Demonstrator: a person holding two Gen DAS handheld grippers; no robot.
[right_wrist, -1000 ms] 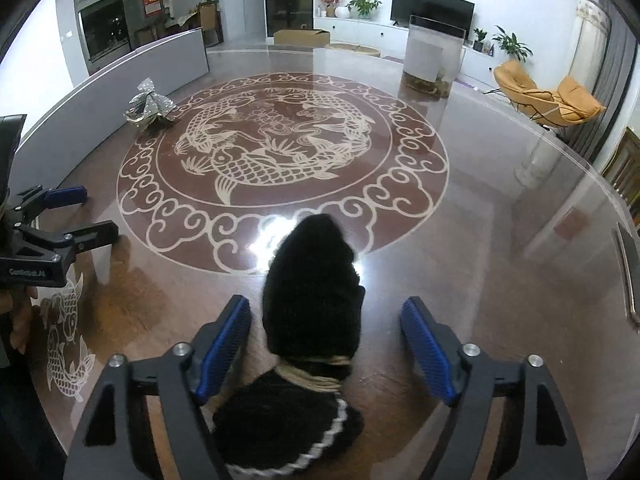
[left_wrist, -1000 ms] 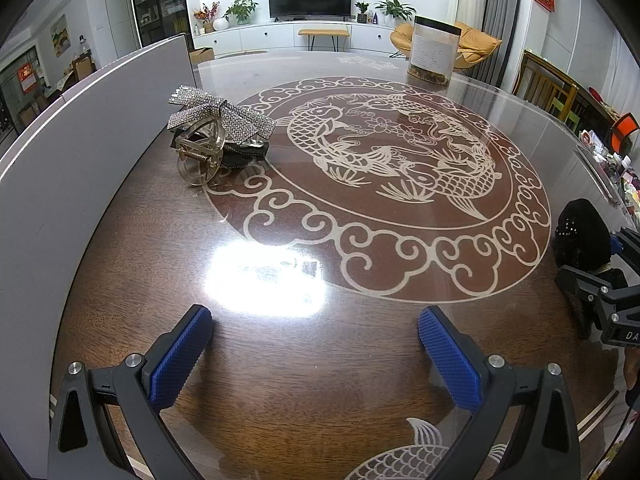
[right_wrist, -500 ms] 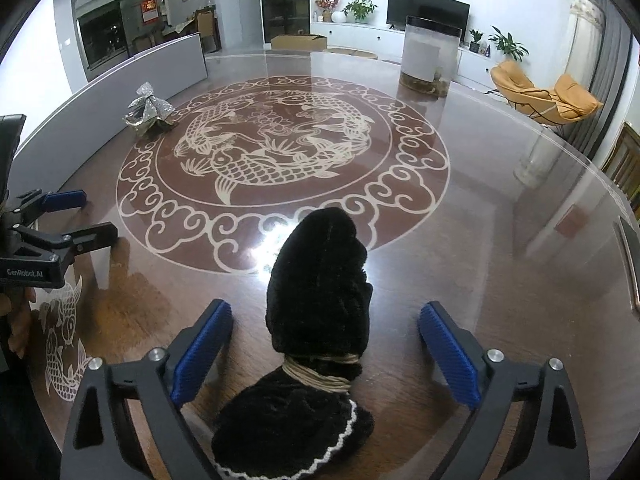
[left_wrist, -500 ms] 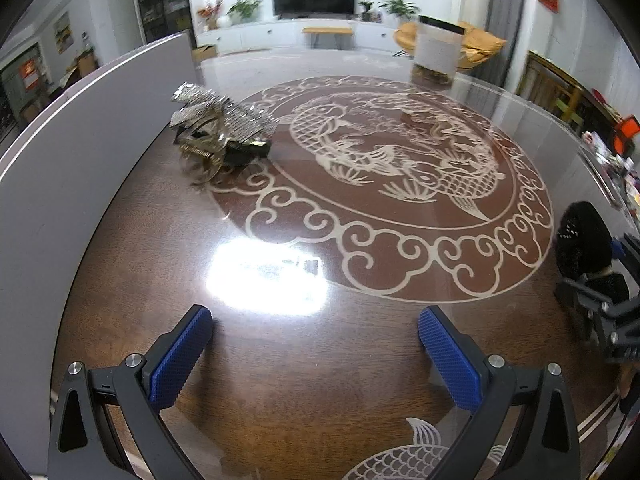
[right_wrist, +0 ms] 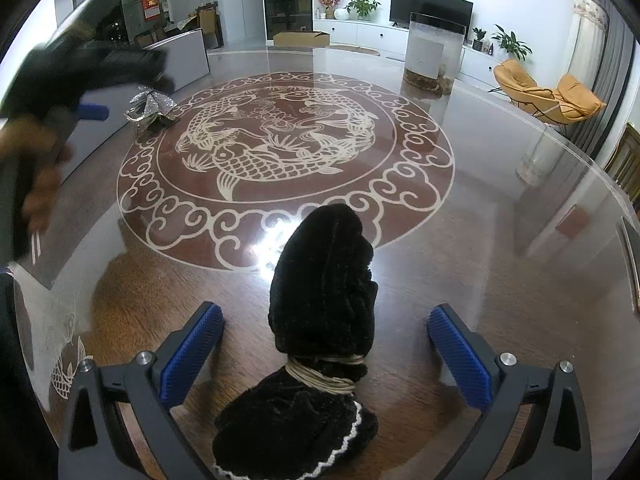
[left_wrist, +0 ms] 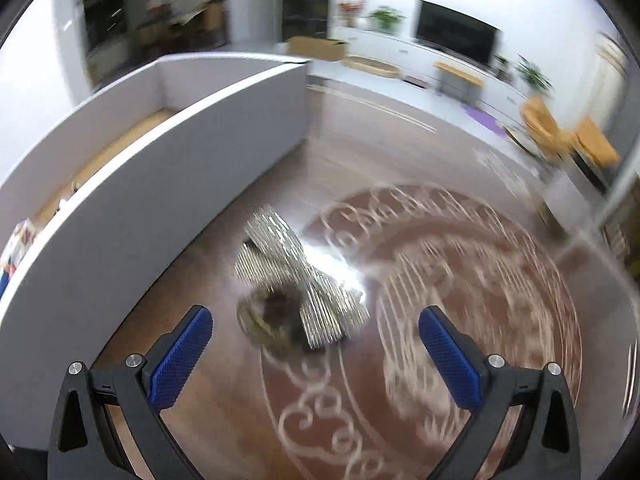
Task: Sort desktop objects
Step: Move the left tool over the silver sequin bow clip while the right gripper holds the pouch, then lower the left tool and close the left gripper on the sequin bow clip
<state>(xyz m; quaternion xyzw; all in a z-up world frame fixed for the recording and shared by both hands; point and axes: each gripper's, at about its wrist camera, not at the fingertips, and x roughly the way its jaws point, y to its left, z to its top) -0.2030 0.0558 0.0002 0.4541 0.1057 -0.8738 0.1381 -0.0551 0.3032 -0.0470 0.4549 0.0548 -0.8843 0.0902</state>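
Black velvet, soft and likely light, makes up the drawstring pouch (right_wrist: 324, 312) lying on the glass-topped table (right_wrist: 500, 240) between the right gripper (right_wrist: 324, 344)'s blue pads, which are opening and touch nothing. Its cord-tied neck (right_wrist: 324, 372) looks the firmest place to pinch. The left gripper (left_wrist: 316, 344) hangs wide apart near a silver sequin bow (left_wrist: 292, 268) on a clear ornament beside the grey partition (left_wrist: 160, 184); blur hides detail, but it seems stiffer and possibly fragile.
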